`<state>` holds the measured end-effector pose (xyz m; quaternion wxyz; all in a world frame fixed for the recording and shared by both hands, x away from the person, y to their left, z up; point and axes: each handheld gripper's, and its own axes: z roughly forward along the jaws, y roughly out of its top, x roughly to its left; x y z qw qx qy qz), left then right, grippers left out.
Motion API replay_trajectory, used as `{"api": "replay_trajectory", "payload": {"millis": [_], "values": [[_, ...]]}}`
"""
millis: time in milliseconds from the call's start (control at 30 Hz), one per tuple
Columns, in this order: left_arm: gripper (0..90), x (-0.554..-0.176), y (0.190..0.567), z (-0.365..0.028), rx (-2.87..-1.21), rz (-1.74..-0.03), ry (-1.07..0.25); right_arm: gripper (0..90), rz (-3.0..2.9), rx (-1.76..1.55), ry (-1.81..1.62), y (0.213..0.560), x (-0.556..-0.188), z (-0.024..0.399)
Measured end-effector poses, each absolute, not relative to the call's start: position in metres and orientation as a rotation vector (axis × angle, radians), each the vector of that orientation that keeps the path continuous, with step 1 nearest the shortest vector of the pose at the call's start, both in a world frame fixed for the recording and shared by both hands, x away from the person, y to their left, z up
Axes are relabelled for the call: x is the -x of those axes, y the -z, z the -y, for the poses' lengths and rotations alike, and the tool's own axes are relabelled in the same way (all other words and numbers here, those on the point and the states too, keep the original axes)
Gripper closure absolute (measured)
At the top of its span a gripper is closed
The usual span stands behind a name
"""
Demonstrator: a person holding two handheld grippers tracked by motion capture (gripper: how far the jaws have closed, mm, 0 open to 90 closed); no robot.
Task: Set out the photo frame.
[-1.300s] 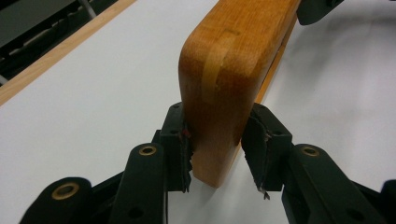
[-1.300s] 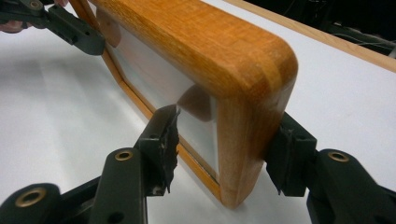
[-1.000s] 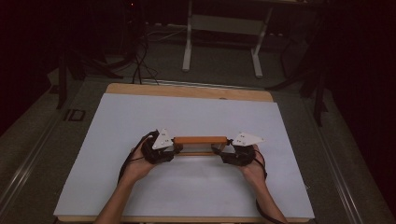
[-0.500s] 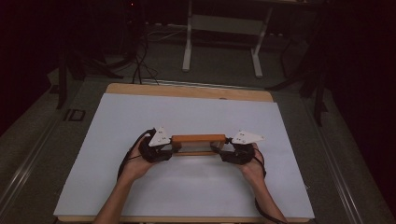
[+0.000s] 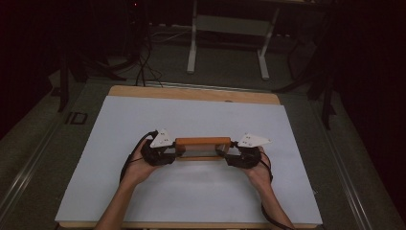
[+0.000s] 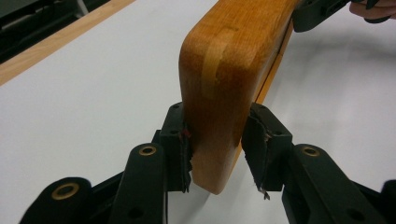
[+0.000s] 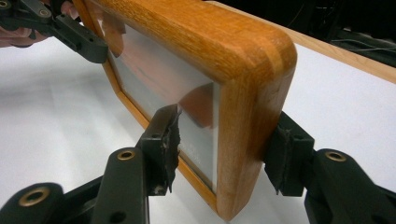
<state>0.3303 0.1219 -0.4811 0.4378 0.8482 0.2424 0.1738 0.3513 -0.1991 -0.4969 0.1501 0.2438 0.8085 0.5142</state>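
Frame: a wooden picture frame with a glass pane stands on edge, upright, on the white sheet of the desk, a little nearer than the middle; its long side runs left to right.

Frame position: it sits between the two claws, one at each short end.

Left claw: the left claw closes on the frame's left end; in the left gripper view its two black pads sit against the two faces of the wooden end, about half open, with the wood between them.

Right claw: the right claw takes the frame's right end; in the right gripper view one pad lies on the glass side and the other on the back of the wood, the jaws partly open around the frame's thickness.

Glass: the pane shows an orange reflection near the pad.

Hands: the left hand and the right hand hold the claws from the near side, forearms entering from the near edge.

Desk: a wooden rim shows along the far edge beyond the white sheet.

Cables: a black cable loops around the left hand.
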Motion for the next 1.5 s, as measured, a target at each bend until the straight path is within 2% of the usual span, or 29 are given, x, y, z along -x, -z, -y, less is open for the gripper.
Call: {"api": "replay_trajectory", "payload": {"millis": [1167, 1500], "values": [[60.5, -0.345, 0.491, -0.137, -2.078, -0.728, -0.239, 53.9, -2.425, -0.823, -1.495, 0.505, -0.357, 0.191], [57.7, -0.351, 0.498, -0.138, -2.067, -0.792, -0.223, 55.2, -2.453, -0.868, -1.494, 0.509, -0.363, 0.187]]}}
